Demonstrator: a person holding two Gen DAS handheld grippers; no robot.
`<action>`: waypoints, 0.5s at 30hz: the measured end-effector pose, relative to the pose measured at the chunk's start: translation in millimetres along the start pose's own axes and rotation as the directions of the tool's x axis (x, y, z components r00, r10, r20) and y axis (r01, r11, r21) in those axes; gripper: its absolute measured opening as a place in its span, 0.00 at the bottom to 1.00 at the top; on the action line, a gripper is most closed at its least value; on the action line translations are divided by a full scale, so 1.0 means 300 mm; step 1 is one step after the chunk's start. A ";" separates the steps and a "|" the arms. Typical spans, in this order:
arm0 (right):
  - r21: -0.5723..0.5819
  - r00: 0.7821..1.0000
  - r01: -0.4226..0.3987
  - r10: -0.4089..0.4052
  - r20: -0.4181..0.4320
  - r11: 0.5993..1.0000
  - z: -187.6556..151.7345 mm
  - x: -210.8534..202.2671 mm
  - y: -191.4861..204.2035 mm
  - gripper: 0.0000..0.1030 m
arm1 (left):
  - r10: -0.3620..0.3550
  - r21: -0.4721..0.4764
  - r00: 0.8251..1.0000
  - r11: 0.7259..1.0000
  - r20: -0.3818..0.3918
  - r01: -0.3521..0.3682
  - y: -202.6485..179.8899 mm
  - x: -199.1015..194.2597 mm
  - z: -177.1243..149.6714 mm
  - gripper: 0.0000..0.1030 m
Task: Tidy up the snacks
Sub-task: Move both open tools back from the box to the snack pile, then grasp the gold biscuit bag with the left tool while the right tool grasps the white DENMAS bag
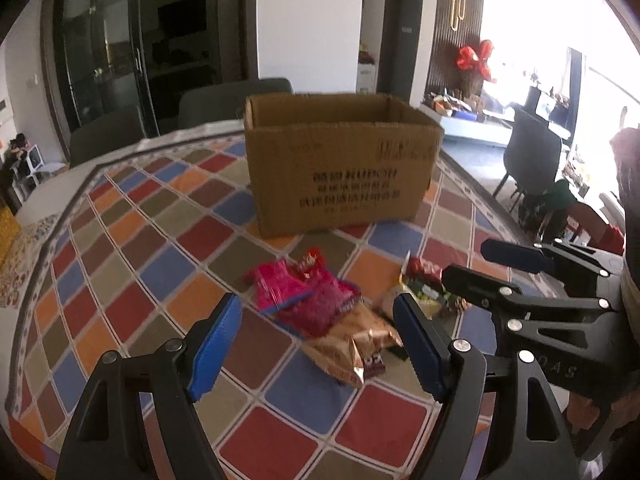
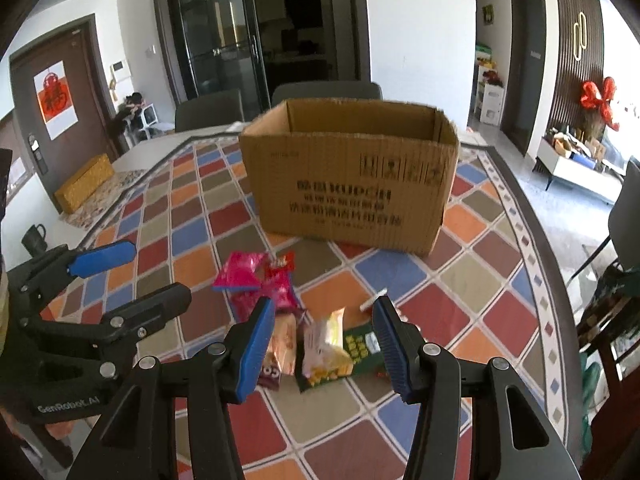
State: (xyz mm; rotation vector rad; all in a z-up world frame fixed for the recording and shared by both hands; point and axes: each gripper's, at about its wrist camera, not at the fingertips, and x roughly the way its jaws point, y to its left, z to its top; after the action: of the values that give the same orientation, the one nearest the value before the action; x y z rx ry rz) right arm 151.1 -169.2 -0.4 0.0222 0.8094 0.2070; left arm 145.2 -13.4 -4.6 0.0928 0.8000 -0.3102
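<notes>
An open cardboard box [image 1: 340, 168] [image 2: 352, 184] stands on the chequered tablecloth. In front of it lies a small pile of snack packs: pink packets [image 1: 304, 296] [image 2: 256, 280], a tan packet [image 1: 348, 352] [image 2: 282, 344], and a yellow and green packet [image 2: 332, 348] [image 1: 420, 292]. My left gripper [image 1: 320, 344] is open and empty, just above the near side of the pile. My right gripper [image 2: 324, 344] is open and empty, its fingers either side of the yellow and tan packets. Each gripper shows in the other's view, the right one [image 1: 472, 264] and the left one [image 2: 156, 272].
Grey chairs [image 1: 236, 100] stand behind the table's far edge. A yellow box [image 2: 84, 186] and a dark mug [image 2: 34, 236] sit at the table's left side. Another chair [image 1: 532, 152] and furniture stand on the floor to the right.
</notes>
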 end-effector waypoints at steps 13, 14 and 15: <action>0.023 0.994 0.001 0.001 -0.105 1.000 -0.078 0.107 -0.014 0.51 | -0.058 0.040 0.991 0.997 -0.119 0.063 -0.005 0.127 -0.075 0.75; 0.026 0.994 0.001 0.002 -0.111 1.000 -0.082 0.112 -0.016 0.51 | -0.061 0.043 0.990 0.997 -0.124 0.067 -0.004 0.136 -0.079 0.75; 0.032 0.992 0.002 0.001 -0.125 0.999 -0.089 0.124 -0.020 0.51 | -0.062 0.046 0.989 0.997 -0.131 0.069 -0.002 0.149 -0.084 0.75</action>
State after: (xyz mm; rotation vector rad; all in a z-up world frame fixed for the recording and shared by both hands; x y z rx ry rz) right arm 157.8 -169.3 -46.1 0.0393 0.9373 0.1964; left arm 156.8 -19.6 -54.3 0.1353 0.9258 -0.3894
